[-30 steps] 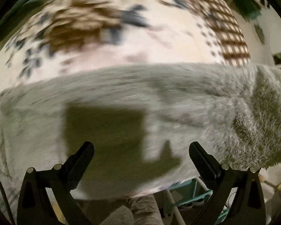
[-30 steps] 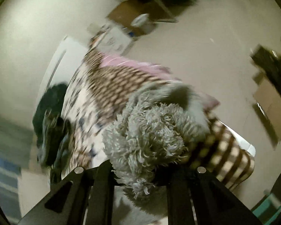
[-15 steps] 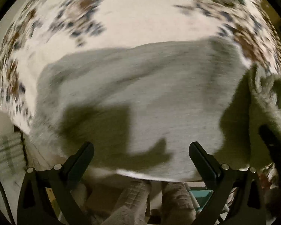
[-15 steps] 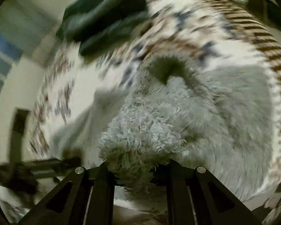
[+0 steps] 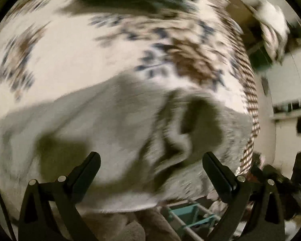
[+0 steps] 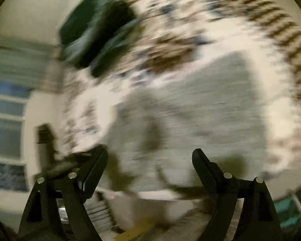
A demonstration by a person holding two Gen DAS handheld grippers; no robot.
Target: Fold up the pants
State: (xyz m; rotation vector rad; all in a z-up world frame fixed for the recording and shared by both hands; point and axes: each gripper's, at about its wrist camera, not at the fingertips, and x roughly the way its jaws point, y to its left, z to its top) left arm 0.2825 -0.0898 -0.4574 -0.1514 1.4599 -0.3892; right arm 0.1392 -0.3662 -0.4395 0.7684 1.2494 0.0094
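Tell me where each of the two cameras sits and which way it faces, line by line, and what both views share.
Left wrist: sits on the left gripper, looking forward and down past its spread black fingers at the grey fuzzy pants on the patterned blanket.
Right wrist: sits on the right gripper, facing down at the same pants, fingers apart and empty; windows at left.
Shared: pants, blanket, the dark green clothing pile; both blurred.

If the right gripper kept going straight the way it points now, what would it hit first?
Most likely the grey fleece pants, spread on the patterned blanket directly ahead of the open right gripper. Motion blur makes depth uncertain, but nothing else shows in between.
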